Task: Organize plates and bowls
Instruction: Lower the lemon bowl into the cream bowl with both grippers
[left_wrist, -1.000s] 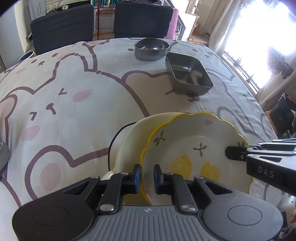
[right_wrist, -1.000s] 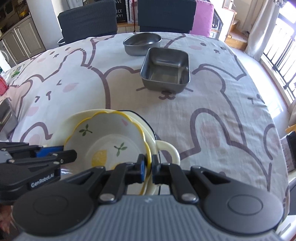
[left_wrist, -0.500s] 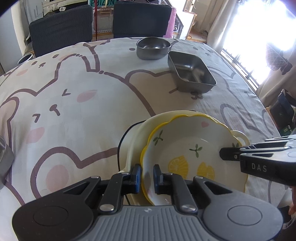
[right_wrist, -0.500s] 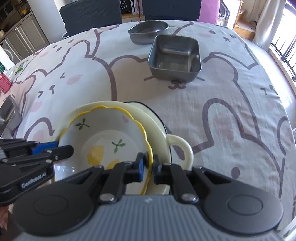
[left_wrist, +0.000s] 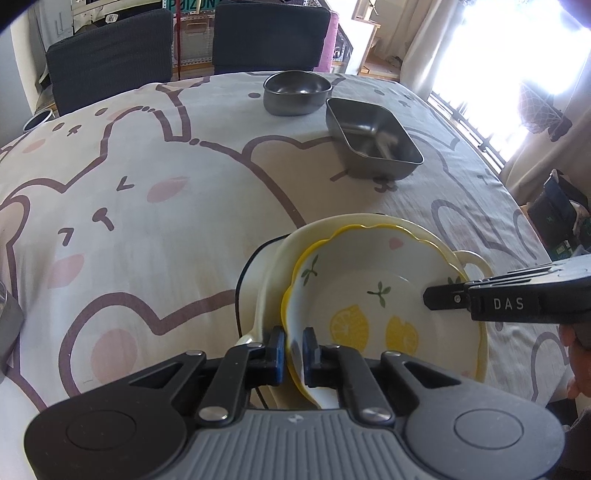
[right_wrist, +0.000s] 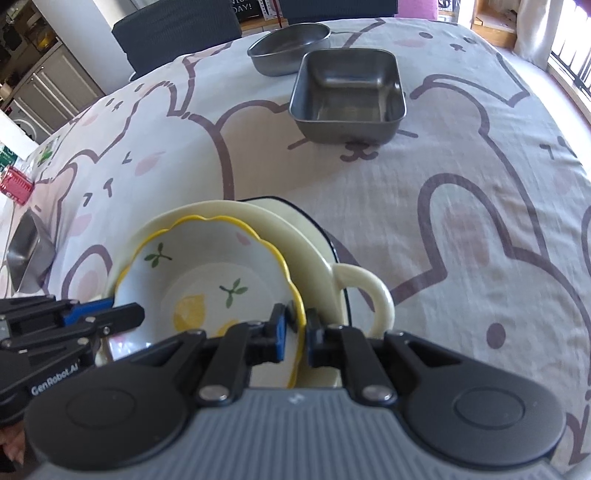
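A lemon-print bowl with a yellow scalloped rim (left_wrist: 373, 291) (right_wrist: 207, 273) sits inside a cream dish with loop handles (left_wrist: 332, 229) (right_wrist: 314, 258), which rests on a dark-rimmed plate (right_wrist: 332, 243). My left gripper (left_wrist: 293, 343) is shut on the lemon bowl's near-left rim. My right gripper (right_wrist: 296, 330) is shut on the opposite rim; it also shows in the left wrist view (left_wrist: 428, 297). The left gripper shows in the right wrist view (right_wrist: 136, 314).
A round steel bowl (left_wrist: 297, 90) (right_wrist: 290, 46) and a rectangular steel tray (left_wrist: 373, 136) (right_wrist: 347, 96) stand at the far side of the bear-print tablecloth (left_wrist: 147, 184). Another steel container (right_wrist: 26, 251) sits at the left edge. Dark chairs (left_wrist: 110, 55) stand beyond the table.
The lemon bowl, held by both grippers, has come lower into the cream dish. Both grippers moved slightly forward with it.
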